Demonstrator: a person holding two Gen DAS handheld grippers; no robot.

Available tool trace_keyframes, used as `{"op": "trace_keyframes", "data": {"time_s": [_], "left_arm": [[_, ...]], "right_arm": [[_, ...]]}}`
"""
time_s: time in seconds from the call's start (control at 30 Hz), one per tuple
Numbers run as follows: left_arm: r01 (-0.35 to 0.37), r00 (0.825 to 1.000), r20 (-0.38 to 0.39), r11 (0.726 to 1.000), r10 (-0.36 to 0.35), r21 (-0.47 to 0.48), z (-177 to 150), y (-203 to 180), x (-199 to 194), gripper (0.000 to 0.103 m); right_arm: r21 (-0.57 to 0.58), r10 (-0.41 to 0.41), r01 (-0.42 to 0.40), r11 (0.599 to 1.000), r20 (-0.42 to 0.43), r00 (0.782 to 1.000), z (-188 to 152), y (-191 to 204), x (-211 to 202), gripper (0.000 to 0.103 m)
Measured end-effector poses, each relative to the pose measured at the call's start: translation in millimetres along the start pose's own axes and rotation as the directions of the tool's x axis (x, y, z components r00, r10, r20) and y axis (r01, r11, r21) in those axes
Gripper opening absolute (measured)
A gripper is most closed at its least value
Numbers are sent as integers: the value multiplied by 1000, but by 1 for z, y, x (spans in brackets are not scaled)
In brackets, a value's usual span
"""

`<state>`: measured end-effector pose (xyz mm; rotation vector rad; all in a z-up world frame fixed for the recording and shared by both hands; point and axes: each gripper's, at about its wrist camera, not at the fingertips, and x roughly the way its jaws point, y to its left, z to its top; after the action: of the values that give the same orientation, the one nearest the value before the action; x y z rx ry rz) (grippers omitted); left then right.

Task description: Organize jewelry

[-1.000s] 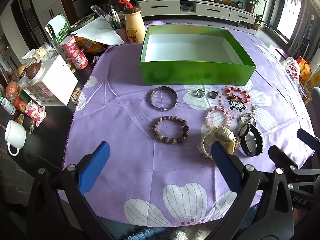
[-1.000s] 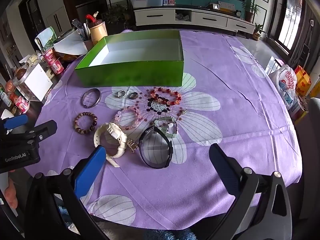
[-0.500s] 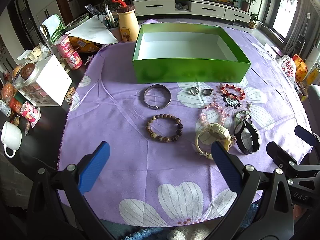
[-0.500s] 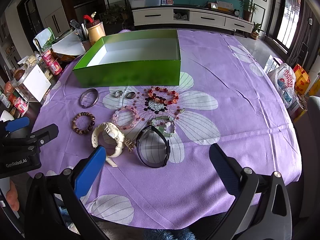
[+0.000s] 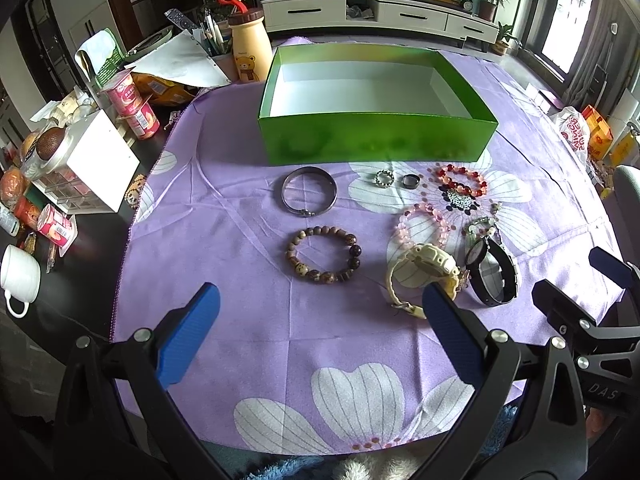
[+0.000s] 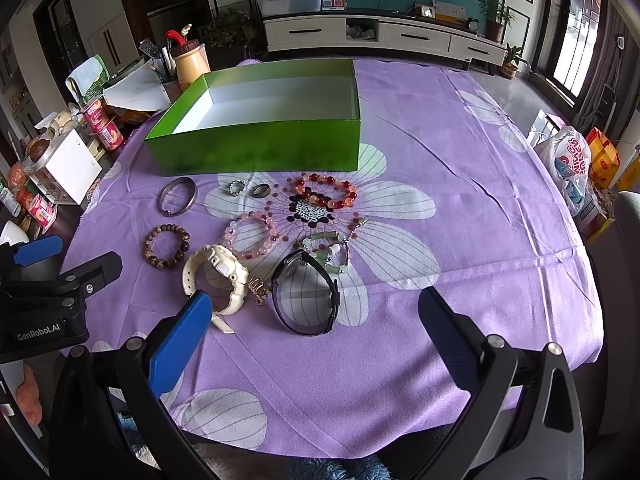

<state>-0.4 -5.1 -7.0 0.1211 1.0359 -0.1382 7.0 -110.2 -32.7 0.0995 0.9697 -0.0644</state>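
Nearest us, our left gripper and right gripper both hover with jaws spread wide and empty above the purple flowered cloth. Just ahead of the left one's fingers, slightly left of centre, lies the brown wooden bead bracelet; the cream plastic watch sits by the right gripper's left finger and the black-strapped watch almost dead ahead, its oval running away from us. Beyond the jewelry stands the open green cardboard box, seemingly empty, so nothing looks sorted yet.
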Motion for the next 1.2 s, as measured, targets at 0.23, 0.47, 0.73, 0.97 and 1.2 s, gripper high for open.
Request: {"op": "trace_keyframes", "data": {"time_s": [0.23,0.47,0.73,0.97,1.2], "left_arm": [[-9,1000,8,1000,9,4,-1,0,0,101],[-8,1000,11,1000,8,8,0,0,-2,101],[-7,1000,13,1000,7,13,1,0,-3,101],[-5,1000,16,1000,5,14,1,0,-3,101],[-2,1000,15,1000,2,15,1,-1,-3,101]], "right_arm": [[1,2,-2,1000,-1,1000,0,0,0,102],[2,3,-3,1000,0,1000,0,0,0,102],[-1,5,-5,1000,1,1000,0,0,-1,102],[0,6,-6,1000,2,1000,1,1,-2,102],[0,7,-7,1000,1,1000,1,0,-2,102]]}}
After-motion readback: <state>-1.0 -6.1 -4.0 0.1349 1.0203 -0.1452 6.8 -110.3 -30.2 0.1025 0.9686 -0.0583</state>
